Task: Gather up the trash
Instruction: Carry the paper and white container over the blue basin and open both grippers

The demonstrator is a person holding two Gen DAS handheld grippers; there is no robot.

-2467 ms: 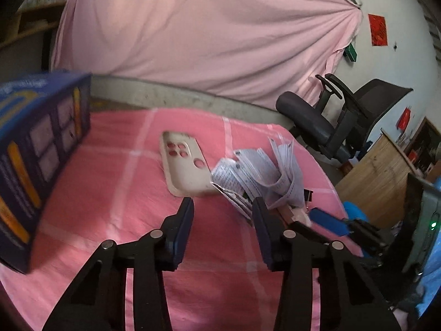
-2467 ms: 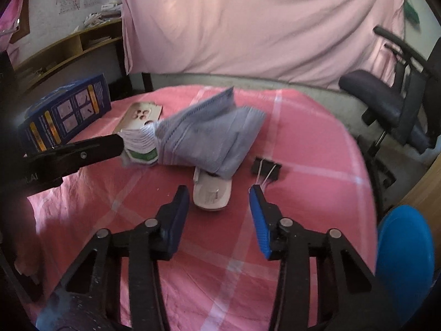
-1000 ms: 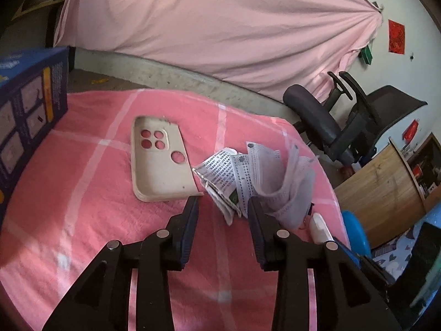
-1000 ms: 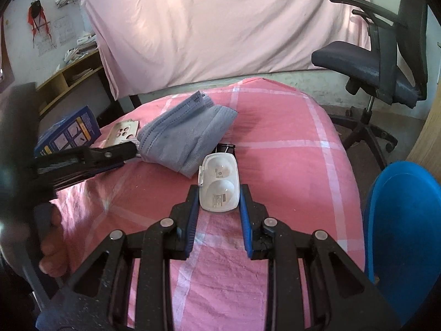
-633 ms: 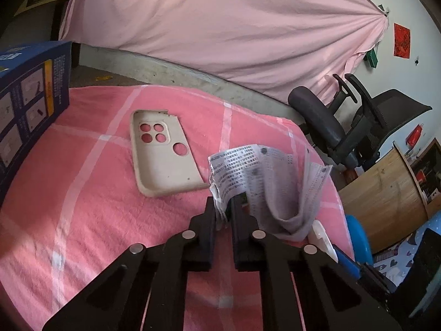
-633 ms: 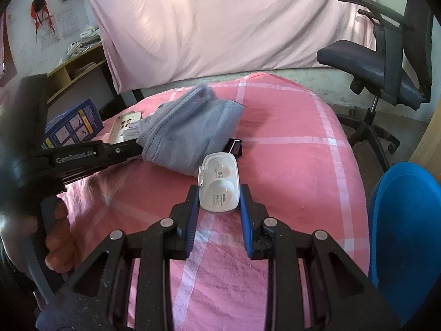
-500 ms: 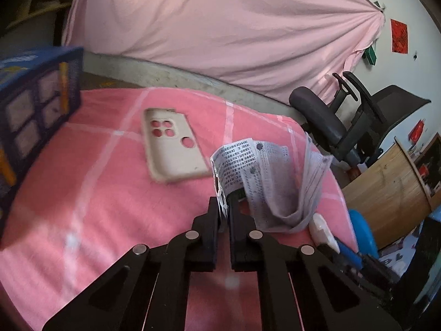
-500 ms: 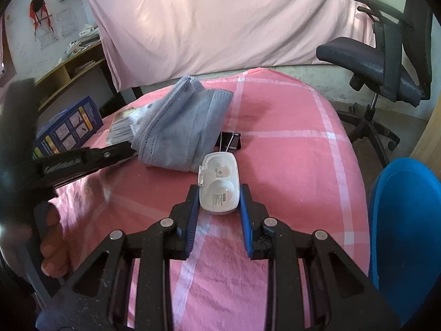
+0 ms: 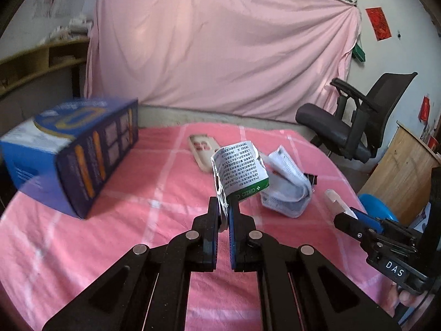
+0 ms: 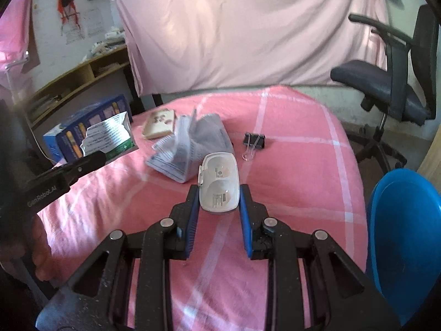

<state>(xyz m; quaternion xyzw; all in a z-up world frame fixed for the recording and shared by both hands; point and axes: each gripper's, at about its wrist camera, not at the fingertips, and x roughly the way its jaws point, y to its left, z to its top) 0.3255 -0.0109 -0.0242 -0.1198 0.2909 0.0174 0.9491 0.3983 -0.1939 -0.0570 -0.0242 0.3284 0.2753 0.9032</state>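
My left gripper (image 9: 226, 209) is shut on a torn white and green printed carton (image 9: 239, 173), held above the pink table; the right wrist view shows that carton (image 10: 107, 138) at the left, in the left gripper (image 10: 93, 158). A crumpled folded leaflet (image 9: 286, 193) lies on the cloth just beyond it, apart from the carton, and it shows again as leaflet (image 10: 190, 146). My right gripper (image 10: 219, 190) is shut on a white plastic case (image 10: 219, 184), its blue pads pressing both long sides.
A blue box (image 9: 74, 154) stands at the table's left. A beige phone case (image 10: 160, 124) and a black binder clip (image 10: 253, 140) lie on the pink cloth (image 10: 289, 171). A blue bin (image 10: 405, 242) stands off the right edge, with an office chair (image 10: 386, 82) behind it.
My left gripper shut on the carton and carried it up and to the left; the leaflet came away and lies on the cloth. The right gripper rose slightly with the white case.
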